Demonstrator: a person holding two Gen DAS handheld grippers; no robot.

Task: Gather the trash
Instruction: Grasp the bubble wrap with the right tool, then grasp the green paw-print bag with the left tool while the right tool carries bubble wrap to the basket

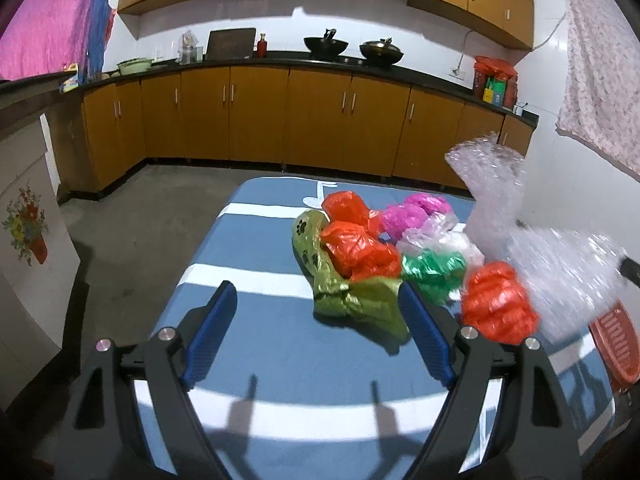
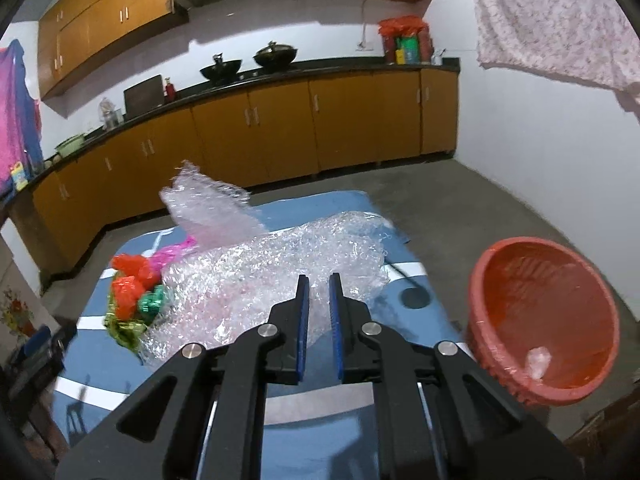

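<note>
A pile of crumpled plastic bags lies on the blue striped table: an olive-green bag, orange bags, a pink bag, a green bag and another orange bag. My left gripper is open just in front of the olive bag. My right gripper is shut on a large sheet of clear bubble wrap and holds it above the table; the sheet also shows in the left wrist view. A red basket stands to the right of the table.
The basket holds a small clear scrap. Wooden kitchen cabinets and a counter with woks line the far wall. Concrete floor surrounds the table. A white cabinet with a flower decal stands at left.
</note>
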